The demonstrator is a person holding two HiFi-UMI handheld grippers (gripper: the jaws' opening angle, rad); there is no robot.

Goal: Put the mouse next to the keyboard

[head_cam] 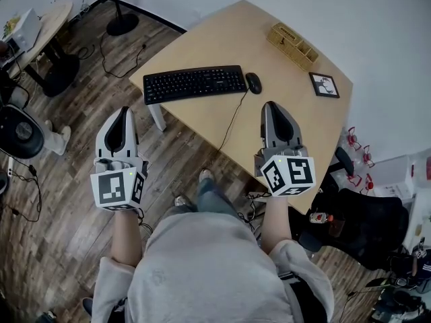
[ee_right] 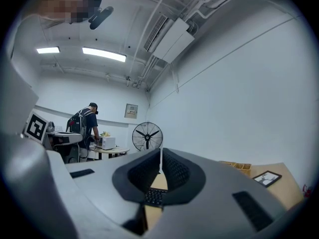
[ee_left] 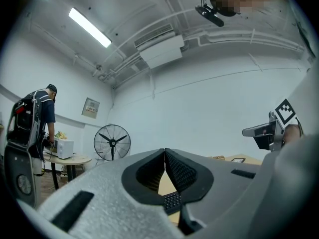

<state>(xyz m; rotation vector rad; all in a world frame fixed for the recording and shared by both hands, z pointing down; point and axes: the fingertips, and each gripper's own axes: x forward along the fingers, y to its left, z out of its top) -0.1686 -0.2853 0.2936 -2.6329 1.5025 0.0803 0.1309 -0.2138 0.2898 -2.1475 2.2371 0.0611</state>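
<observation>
A black mouse (head_cam: 253, 82) lies on the wooden table (head_cam: 202, 133), right beside the right end of the black keyboard (head_cam: 194, 83); its cable runs toward the table's near edge. My left gripper (head_cam: 122, 116) hangs over the floor, off the table's left corner, jaws shut and empty. My right gripper (head_cam: 272, 108) hovers above the table's near edge, below the mouse, shut on nothing. In the left gripper view the jaws (ee_left: 165, 152) meet at their tips; part of the keyboard (ee_left: 172, 201) shows beneath. The right gripper (ee_right: 160, 153) likewise shows closed tips above the keyboard (ee_right: 155, 197).
A wooden organiser (head_cam: 291, 42) and a small framed picture (head_cam: 324, 84) stand at the table's far right. A floor fan (head_cam: 116, 5) stands beyond the table's left corner. A black chair (head_cam: 363, 221) is at the right. A person (ee_left: 42, 121) stands by a side table in the background.
</observation>
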